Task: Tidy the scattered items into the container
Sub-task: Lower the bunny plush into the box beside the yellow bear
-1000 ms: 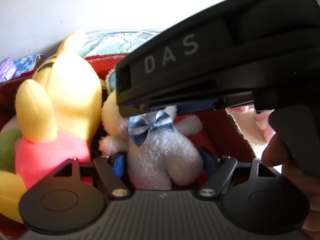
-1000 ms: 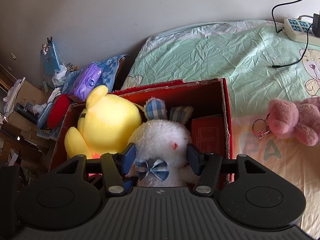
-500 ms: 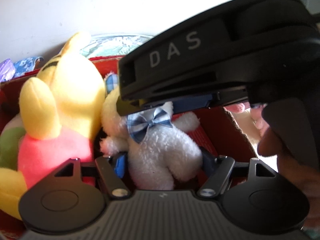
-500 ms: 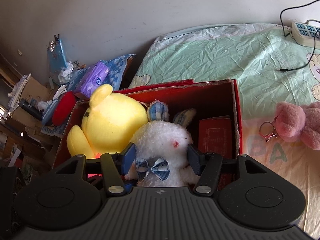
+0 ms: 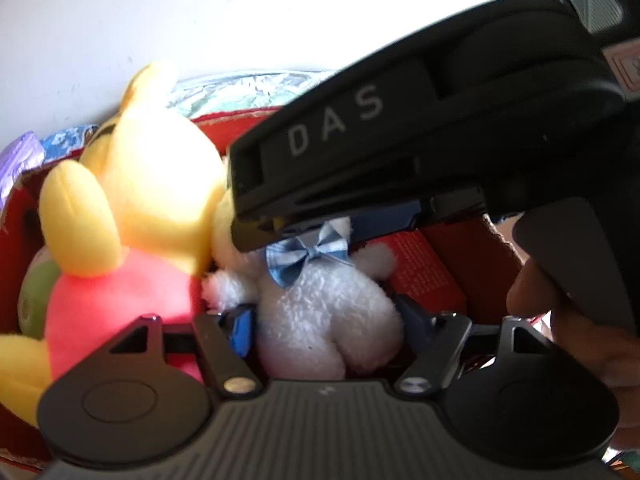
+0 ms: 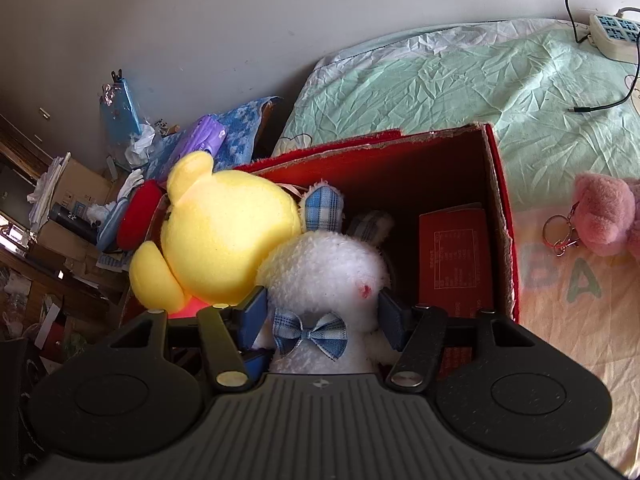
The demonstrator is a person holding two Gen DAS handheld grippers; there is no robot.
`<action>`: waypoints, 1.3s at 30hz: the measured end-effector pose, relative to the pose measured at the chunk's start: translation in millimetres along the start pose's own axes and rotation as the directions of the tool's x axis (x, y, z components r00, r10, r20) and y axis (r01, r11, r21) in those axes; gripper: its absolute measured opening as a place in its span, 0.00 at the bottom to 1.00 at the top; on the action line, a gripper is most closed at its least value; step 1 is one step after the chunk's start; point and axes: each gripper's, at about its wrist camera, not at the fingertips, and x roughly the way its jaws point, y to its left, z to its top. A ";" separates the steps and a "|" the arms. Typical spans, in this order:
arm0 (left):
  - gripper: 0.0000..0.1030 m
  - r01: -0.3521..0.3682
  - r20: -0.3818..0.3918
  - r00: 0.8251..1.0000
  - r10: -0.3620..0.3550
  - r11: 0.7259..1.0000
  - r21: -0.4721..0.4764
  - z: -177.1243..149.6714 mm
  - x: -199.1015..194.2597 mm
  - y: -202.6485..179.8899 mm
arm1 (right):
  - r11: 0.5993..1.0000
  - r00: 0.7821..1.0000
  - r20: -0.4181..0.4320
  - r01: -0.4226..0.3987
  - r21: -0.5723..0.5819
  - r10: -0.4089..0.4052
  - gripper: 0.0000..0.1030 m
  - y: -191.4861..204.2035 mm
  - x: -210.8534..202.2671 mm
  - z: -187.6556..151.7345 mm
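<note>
A white plush bunny [image 6: 324, 276] with plaid ears and a blue bow sits in the red cardboard box [image 6: 496, 184], beside a big yellow plush bear [image 6: 224, 236]. My right gripper [image 6: 320, 314] is open, its blue pads on either side of the bunny's head. My left gripper [image 5: 324, 320] is also open, around the bunny's body [image 5: 328, 312] from below. The right gripper's black body [image 5: 420, 152] fills the upper right of the left wrist view. A pink plush [image 6: 608, 212] with a key ring lies on the bed right of the box.
A red booklet [image 6: 456, 256] lies in the box's right part. The green bedsheet [image 6: 440, 80] stretches behind the box. A power strip [image 6: 612, 36] and cable lie at the far right. Clutter of boxes and packets [image 6: 120, 168] sits left of the bed.
The right wrist view has shifted slightly rightward over the box. The left gripper has crept closer to the bunny's body. The bunny stays seated in the box.
</note>
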 end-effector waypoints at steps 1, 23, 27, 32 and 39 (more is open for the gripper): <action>0.74 0.000 0.002 1.000 0.000 1.000 0.003 0.3 -0.1 -0.4 | 1.000 1.000 -0.001 0.001 0.000 -0.001 0.60 -0.1 -0.3 0.1; 0.74 0.010 0.035 0.999 -0.011 1.000 0.009 5.2 -8.8 11.3 | 0.999 0.997 0.060 0.039 -0.004 -0.039 0.65 4.5 -24.1 2.9; 0.74 0.002 0.045 0.999 -0.003 1.000 0.006 6.6 -9.9 16.8 | 0.999 0.995 0.096 0.037 0.016 -0.038 0.64 -2.4 -40.2 6.3; 0.73 0.013 0.048 0.999 -0.013 1.000 -0.005 10.7 -9.6 20.3 | 0.998 1.000 0.021 -0.022 0.061 0.021 0.37 -8.8 -27.3 1.7; 0.76 0.040 0.070 0.997 -0.043 0.999 0.034 5.4 -23.3 12.6 | 1.000 1.000 -0.019 -0.009 0.029 0.010 0.37 1.0 -10.4 -2.2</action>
